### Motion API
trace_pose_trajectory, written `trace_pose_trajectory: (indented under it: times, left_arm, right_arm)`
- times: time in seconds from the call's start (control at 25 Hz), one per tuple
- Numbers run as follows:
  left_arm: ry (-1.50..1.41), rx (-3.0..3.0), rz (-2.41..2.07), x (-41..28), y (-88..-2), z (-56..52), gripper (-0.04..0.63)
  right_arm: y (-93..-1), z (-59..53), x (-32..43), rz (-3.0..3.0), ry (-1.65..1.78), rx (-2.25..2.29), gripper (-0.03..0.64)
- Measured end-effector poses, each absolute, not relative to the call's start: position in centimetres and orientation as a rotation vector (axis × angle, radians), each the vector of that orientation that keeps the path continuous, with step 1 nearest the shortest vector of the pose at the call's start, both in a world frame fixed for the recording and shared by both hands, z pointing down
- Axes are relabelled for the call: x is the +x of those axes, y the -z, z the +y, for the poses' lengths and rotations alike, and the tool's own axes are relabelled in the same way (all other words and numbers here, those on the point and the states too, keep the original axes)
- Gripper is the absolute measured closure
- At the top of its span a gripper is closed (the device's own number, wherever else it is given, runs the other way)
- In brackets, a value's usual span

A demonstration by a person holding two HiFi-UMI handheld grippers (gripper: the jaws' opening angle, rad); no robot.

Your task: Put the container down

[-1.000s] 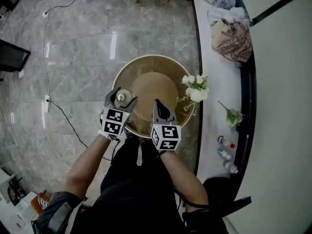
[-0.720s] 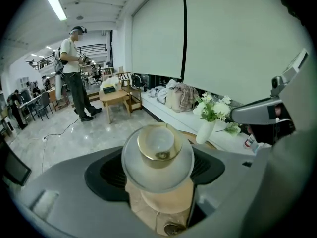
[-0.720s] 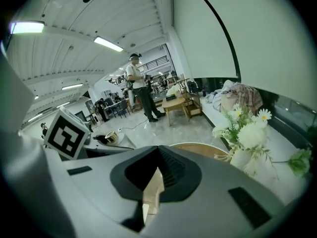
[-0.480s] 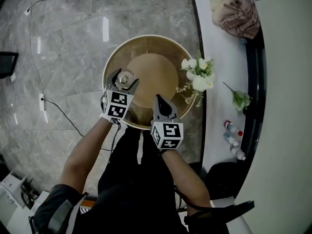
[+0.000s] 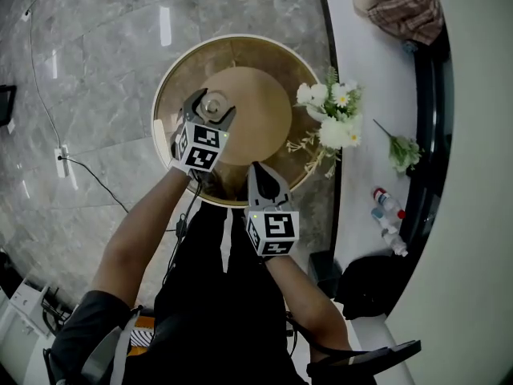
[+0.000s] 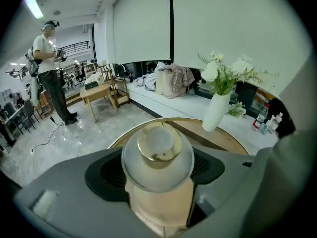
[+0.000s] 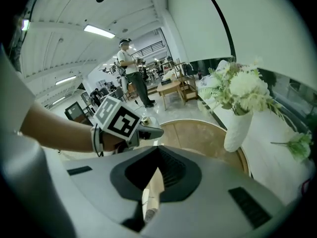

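Left gripper (image 5: 211, 107) clamping container (image 6: 158, 157) over round table (image 5: 260, 107), right gripper (image 5: 259, 170) closed

A round wooden table (image 5: 256, 95) stands on a grey marble floor (image 5: 96, 62), just beside a white ledge (image 5: 365, 70). At the table's edge near the ledge stands a white vase (image 6: 216, 112) with white flowers (image 5: 333, 119). On the ledge lie a green sprig (image 5: 403, 149), small bottles (image 5: 386, 203) and heaped clothes (image 5: 401, 2). Far off, a person (image 6: 49, 58) stands near a low wooden bench (image 6: 96, 90).
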State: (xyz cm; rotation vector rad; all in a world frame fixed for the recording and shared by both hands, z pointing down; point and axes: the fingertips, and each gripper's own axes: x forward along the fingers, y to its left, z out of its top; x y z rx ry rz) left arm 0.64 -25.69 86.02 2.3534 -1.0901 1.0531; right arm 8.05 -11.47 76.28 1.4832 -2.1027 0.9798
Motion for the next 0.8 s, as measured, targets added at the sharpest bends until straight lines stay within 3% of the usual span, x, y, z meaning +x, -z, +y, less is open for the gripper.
trace_pose_trajectory:
  times: [0.8]
  left_arm:
    - [-1.16,2.38,-1.005,3.8,-95.2,-28.3,0.253]
  right_arm:
    - [-83.2,-7.5,10.5,-1.947,-1.121,1.533,0.609]
